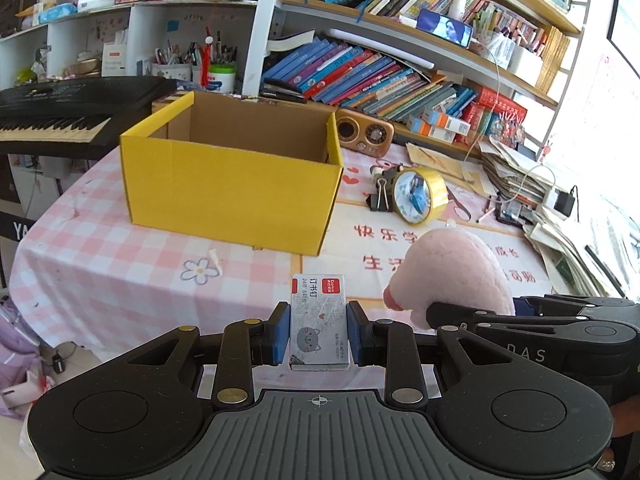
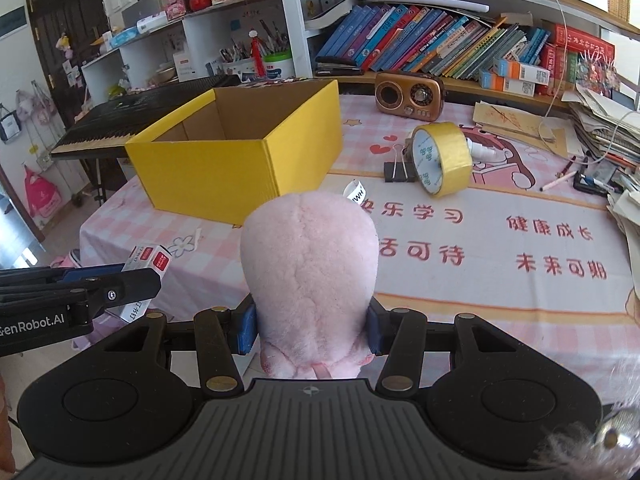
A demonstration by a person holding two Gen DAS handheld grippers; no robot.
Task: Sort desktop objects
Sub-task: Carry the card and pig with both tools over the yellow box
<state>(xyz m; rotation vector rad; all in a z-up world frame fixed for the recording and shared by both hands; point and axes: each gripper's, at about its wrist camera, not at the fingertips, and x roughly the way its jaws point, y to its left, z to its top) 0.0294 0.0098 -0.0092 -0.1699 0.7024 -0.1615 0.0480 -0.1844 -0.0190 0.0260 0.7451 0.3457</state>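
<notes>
My left gripper is shut on a small grey staple box with a red label, held above the table's near edge. My right gripper is shut on a pink plush toy, which also shows in the left wrist view. An open yellow cardboard box stands ahead on the pink checked tablecloth; it also shows in the right wrist view, and what I see of its inside is bare. The staple box also shows at the left of the right wrist view.
A yellow tape roll, a black binder clip and a brown retro radio lie right of the box. Paper stacks and pens crowd the right edge. A keyboard sits at the left; bookshelves stand behind.
</notes>
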